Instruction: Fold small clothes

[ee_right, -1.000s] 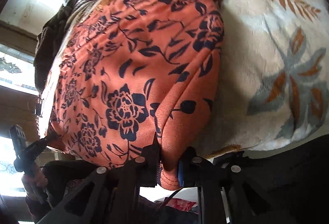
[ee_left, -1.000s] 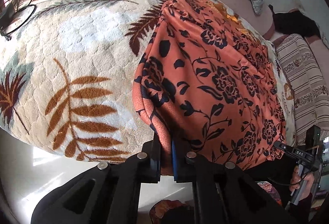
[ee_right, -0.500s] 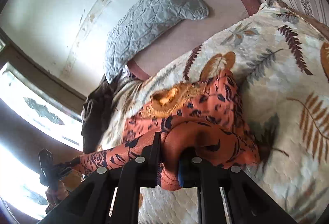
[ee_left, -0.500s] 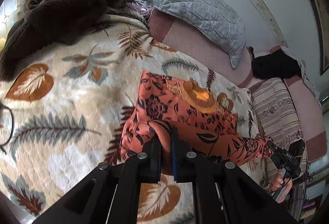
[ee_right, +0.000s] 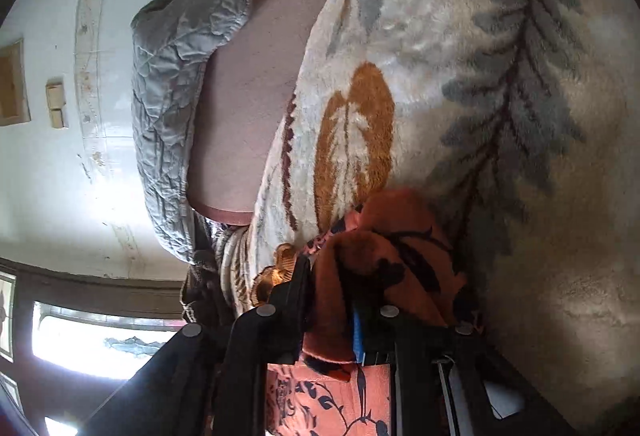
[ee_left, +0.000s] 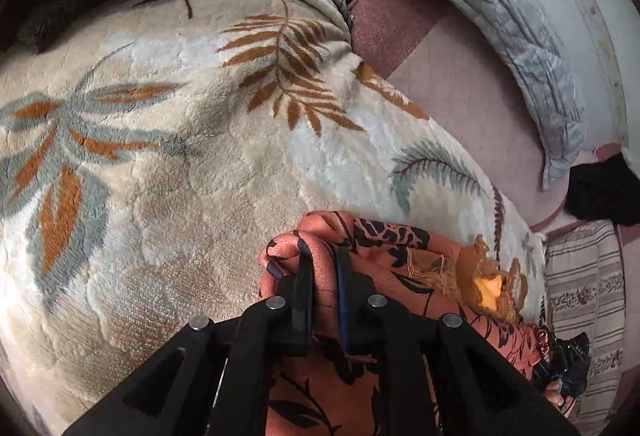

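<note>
The bed carries a cream plush blanket (ee_left: 192, 172) printed with brown and grey-blue leaf motifs. A pink-mauve mattress cover (ee_left: 448, 76) lies exposed beyond the blanket edge. A grey quilted pillow (ee_left: 516, 36) leans against the white wall. A striped cushion (ee_left: 584, 300) sits at the right edge of the left wrist view, with a black item (ee_left: 604, 192) above it.

The task item is an orange garment (ee_left: 400, 260) with a dark floral print and a gold embroidered neckline. It lies bunched on the blanket, directly ahead of both cameras.

Left hand-held gripper (ee_left: 324, 276): the jaws are opening slightly from a near-closed setting. A fold of the orange garment is pinched between the pads.

Right hand-held gripper (ee_right: 332, 296): the jaws are opening. A thick fold of the garment (ee_right: 384, 260) sits between them and appears still gripped. This unit (ee_left: 568, 360) also appears at the lower right of the left wrist view. White lettering is present on its body, too small to read reliably.
</note>
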